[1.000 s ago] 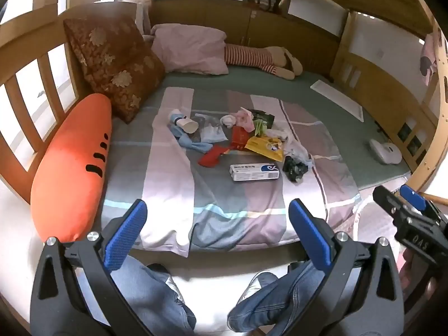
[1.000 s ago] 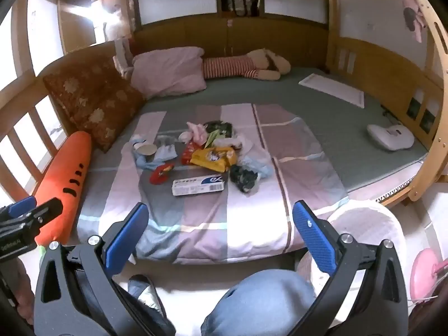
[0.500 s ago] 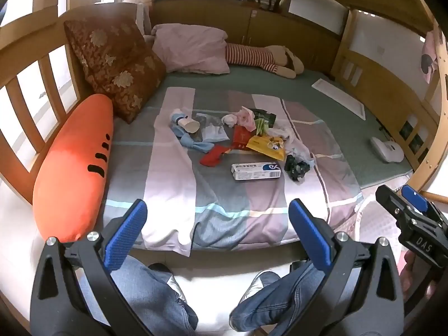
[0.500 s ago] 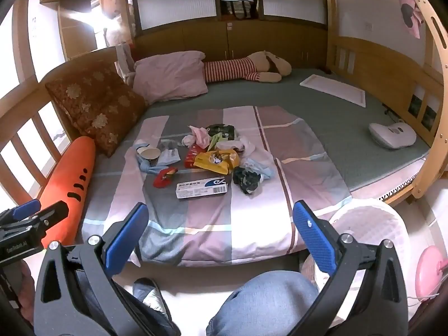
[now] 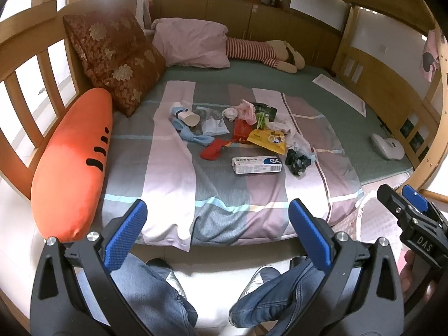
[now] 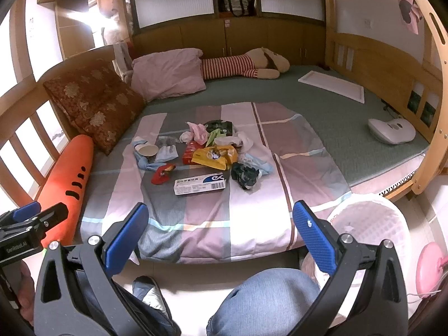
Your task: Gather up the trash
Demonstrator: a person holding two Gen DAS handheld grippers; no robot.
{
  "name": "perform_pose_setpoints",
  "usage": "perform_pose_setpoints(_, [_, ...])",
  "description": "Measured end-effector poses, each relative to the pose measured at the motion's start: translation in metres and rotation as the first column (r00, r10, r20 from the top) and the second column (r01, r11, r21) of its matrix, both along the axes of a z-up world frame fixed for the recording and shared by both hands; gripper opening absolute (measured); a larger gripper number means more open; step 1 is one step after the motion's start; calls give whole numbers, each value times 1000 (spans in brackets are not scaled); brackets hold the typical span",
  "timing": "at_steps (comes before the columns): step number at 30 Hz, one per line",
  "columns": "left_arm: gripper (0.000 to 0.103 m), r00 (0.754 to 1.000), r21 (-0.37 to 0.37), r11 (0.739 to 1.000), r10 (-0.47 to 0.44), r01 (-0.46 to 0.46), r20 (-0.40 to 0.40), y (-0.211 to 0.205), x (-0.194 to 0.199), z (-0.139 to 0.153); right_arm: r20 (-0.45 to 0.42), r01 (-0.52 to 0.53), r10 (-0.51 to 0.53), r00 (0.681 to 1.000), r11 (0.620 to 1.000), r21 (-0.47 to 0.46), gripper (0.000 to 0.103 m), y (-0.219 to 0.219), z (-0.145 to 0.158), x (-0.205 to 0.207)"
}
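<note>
i see left gripper [image 5: 215,235] fingers wide, empty; right gripper [image 6: 221,235] fingers wide, empty. trash pile [image 6: 212,151] on striped blanket [image 6: 196,212], white basket [image 6: 369,224] beside bed.

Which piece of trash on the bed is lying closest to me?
The white and blue box, flat on the striped blanket. It sits at the near edge of the pile, ahead of the yellow bag and the paper cup.

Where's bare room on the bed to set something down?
Free: the quilt's near strip, between the white box and the bed edge. Also the green mattress between quilt and white gadget. Crowded: mid-quilt, where the trash pile runs from paper cup to dark wad.
</note>
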State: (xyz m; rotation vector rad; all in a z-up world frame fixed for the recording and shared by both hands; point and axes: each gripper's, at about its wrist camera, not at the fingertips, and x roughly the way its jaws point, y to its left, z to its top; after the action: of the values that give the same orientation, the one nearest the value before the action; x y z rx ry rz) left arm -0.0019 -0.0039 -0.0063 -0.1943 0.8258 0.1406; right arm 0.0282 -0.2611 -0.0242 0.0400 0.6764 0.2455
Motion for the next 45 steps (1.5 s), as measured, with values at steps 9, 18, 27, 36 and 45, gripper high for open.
perform_pose_setpoints(9, [100,999,7,1000,28,-28,-30,-1,3,-7,-8,-2,2,1000,1000,-10,100,3,-4,0])
perform_pose_setpoints(18, [100,998,-2,999,42,-42,-52,1,7,-14,-20,3,-3,1000,1000,-18,100,5,-13,3])
perform_pose_setpoints(27, [100,997,28,999,30,-28,-78,0,17,-26,-43,-1,-1,999,999,-49,100,12,-30,13])
perform_pose_setpoints(36, [100,993,43,999,26,-21,-115,3,35,-42,-57,0,-2,998,999,-34,100,19,-40,28])
perform_pose_setpoints(45, [100,991,45,999,14,-8,-129,7,57,-47,57,-2,3,998,1000,-22,100,21,-36,36])
